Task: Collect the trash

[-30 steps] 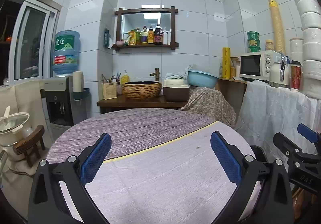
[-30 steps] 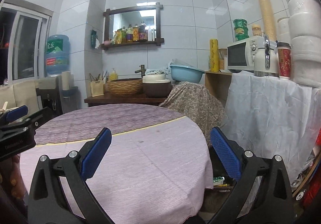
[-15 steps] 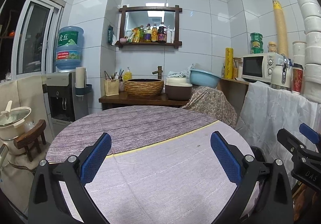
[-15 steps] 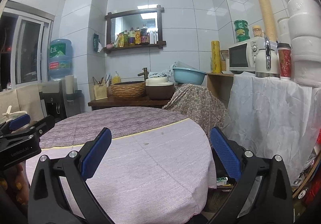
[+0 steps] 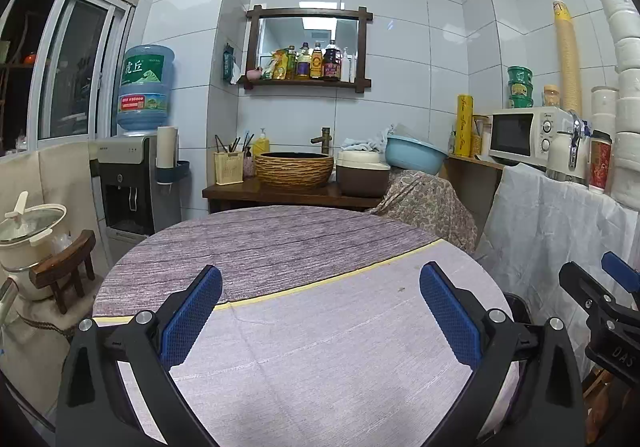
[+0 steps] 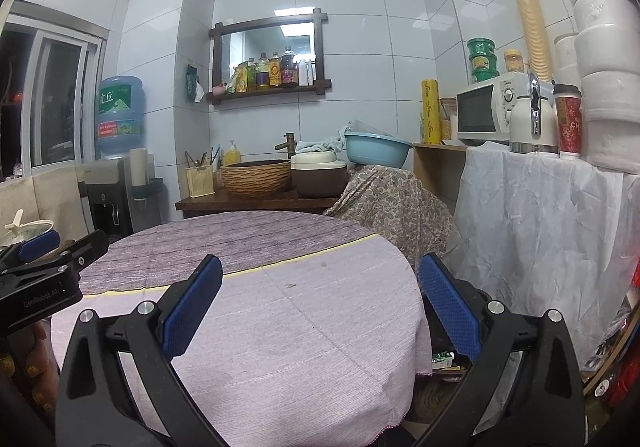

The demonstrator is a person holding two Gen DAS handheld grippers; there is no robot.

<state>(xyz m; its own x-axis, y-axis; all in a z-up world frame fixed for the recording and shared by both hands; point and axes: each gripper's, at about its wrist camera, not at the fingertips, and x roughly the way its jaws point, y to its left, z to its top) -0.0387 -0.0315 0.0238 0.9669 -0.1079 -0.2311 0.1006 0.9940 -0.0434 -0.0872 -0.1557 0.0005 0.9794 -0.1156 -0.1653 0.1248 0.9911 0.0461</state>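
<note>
Holding both grippers level over the round table [image 5: 320,347], we note the left gripper [image 5: 320,321] with jaws spread wide, nothing between them; the right gripper [image 6: 320,313] likewise wide and empty. No trash lies on the cloth. A dark bin [image 5: 520,313] sits just beside the table's right edge; small wrappers [image 6: 444,361] show below that edge. Beyond: woven basin [image 5: 294,169], microwave [image 5: 524,135].

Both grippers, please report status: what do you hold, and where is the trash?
Left gripper open, empty. Right gripper open, empty. Round table shows no trash, only specks. Dark bin at table's right edge, mostly hidden. Nothing in the way.
</note>
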